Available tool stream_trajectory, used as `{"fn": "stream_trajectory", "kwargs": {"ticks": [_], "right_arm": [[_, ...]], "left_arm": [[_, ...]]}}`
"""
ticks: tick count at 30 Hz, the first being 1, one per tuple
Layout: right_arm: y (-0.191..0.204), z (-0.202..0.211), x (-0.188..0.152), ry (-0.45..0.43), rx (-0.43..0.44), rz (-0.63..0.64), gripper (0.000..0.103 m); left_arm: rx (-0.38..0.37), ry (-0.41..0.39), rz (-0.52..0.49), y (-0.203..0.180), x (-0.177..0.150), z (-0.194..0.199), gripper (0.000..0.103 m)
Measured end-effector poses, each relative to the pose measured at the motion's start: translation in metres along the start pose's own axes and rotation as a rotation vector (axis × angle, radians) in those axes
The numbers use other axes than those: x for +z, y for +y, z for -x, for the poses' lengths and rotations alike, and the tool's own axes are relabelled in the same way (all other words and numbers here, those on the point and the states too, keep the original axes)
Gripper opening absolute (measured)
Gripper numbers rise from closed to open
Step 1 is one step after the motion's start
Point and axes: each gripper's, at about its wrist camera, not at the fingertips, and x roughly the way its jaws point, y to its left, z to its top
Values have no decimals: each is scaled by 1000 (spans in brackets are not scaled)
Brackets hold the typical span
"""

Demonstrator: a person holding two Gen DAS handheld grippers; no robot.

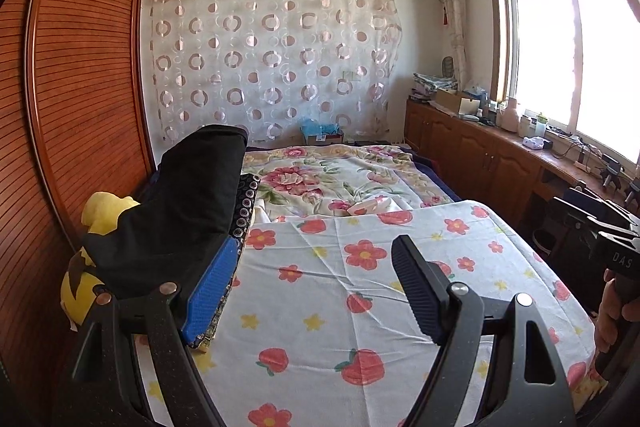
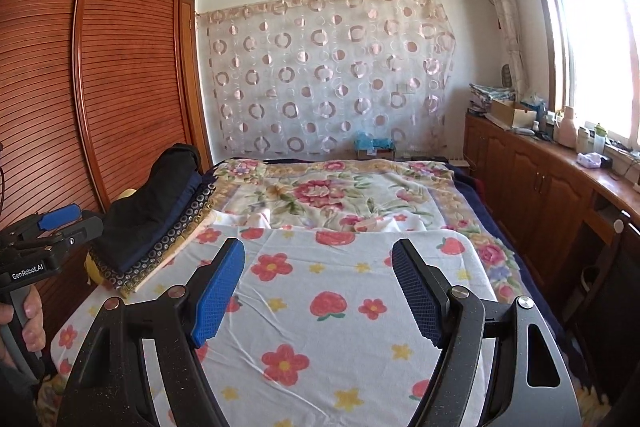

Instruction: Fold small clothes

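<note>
A stack of folded clothes (image 1: 176, 211) lies on the bed's left side, a black garment on top, a navy circle-patterned one (image 1: 245, 205) under it. It also shows in the right wrist view (image 2: 148, 223). My left gripper (image 1: 316, 287) is open and empty, its left finger right beside the stack. My right gripper (image 2: 320, 291) is open and empty above the white flower-and-strawberry cloth (image 2: 320, 307), which is spread flat over the near bed. The left gripper shows at the left edge of the right wrist view (image 2: 60, 223).
A yellow plush toy (image 1: 100, 219) sits left of the stack against the wooden wardrobe (image 1: 80, 87). A floral blanket (image 1: 320, 179) covers the far bed. A wooden cabinet (image 2: 540, 179) with clutter runs along the right under the window.
</note>
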Motion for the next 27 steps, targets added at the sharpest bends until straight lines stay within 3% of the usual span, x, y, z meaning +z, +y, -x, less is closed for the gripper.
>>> {"fn": "stream_trajectory", "kwargs": {"ticks": [27], "right_arm": [[-18,21,0,-5,-11,1,78]], "left_arm": [[4,-16,1,2,-1,5,80]]}}
